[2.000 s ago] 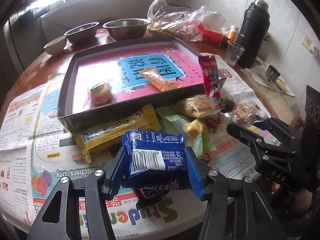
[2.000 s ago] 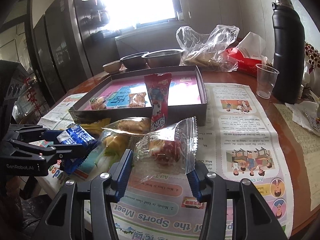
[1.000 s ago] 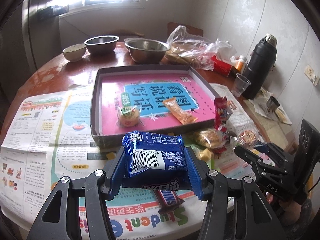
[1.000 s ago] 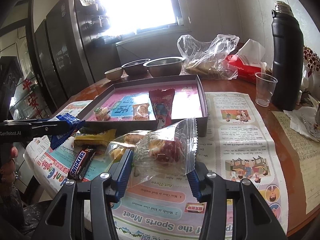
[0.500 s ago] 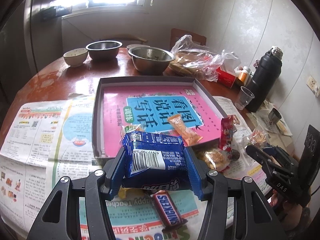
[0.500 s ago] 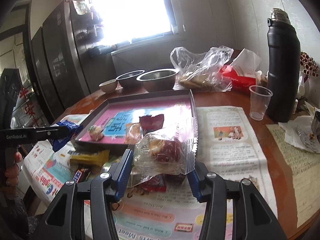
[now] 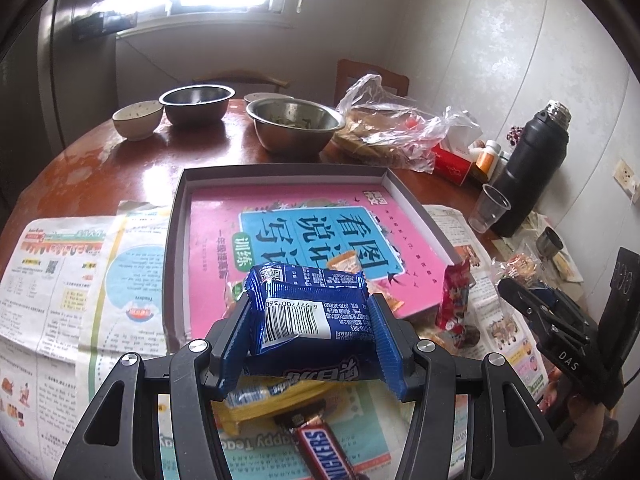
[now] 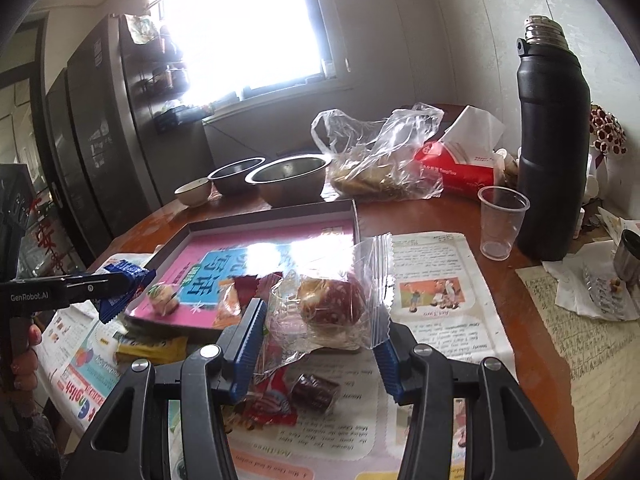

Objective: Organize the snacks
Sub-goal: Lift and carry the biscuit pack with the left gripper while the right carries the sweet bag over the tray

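My left gripper (image 7: 308,320) is shut on a blue snack pack (image 7: 312,312), held above the near edge of the grey tray (image 7: 176,240) with a pink book in it. My right gripper (image 8: 320,320) is shut on a clear bag with a reddish pastry (image 8: 332,300), held above the table near the tray's (image 8: 354,216) right corner. An orange sachet (image 8: 228,296) and a round wrapped sweet (image 8: 162,298) lie in the tray. A Snickers bar (image 7: 324,452), a yellow pack (image 7: 272,400) and a red pack (image 7: 454,300) lie on the newspaper in front.
Two steel bowls (image 7: 296,128) and a small bowl (image 7: 138,118) stand behind the tray. A plastic bag of food (image 8: 376,160), a red tissue box (image 8: 460,168), a plastic cup (image 8: 500,220) and a black flask (image 8: 554,140) stand at the right.
Both grippers have risen and moved forward toward the tray with their snacks. The blue pack now hangs over the tray's near edge.
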A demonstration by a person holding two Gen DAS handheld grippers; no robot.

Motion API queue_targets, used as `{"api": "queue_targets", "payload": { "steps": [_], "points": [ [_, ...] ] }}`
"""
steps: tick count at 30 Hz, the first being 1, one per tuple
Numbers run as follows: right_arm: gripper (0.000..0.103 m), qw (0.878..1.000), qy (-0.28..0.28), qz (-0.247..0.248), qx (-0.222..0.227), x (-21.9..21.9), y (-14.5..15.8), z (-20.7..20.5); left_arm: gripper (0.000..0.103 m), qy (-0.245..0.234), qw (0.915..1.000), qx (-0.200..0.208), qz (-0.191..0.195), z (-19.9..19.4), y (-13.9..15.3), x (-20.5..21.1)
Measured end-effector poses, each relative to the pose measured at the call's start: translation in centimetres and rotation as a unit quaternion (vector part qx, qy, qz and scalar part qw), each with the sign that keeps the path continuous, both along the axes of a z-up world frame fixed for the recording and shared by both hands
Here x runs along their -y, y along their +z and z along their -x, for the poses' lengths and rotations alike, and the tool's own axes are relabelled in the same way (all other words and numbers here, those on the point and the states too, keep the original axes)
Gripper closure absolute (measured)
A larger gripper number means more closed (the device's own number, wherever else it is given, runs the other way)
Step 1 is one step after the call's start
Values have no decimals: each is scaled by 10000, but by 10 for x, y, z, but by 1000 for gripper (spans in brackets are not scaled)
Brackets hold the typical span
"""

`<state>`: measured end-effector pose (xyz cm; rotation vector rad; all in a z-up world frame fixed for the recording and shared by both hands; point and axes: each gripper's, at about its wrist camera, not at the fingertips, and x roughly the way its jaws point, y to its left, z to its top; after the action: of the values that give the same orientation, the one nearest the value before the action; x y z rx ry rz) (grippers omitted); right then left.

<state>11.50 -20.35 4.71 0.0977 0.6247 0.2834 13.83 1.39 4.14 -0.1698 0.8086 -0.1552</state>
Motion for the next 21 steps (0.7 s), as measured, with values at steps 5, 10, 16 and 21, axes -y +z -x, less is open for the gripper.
{"api": "queue_targets", "payload": {
  "steps": [5,10,16,21],
  "points": [
    [52,10000,-81,3,-7,3,-1,-9,45,4,10000,-57,7,-14,-6,5],
    [52,9999,-157,65,-12,5,-3,-21,45,19,9999,-125,7,-29,-14,9],
    [52,9996,-234,115,-52,7,-6,-37,45,72,9998,-194,-33,-45,-23,11],
    [52,9996,-221,148,-100,6,-8,-50,45,93,9996,-256,-80,-54,-29,14]
  ]
}}
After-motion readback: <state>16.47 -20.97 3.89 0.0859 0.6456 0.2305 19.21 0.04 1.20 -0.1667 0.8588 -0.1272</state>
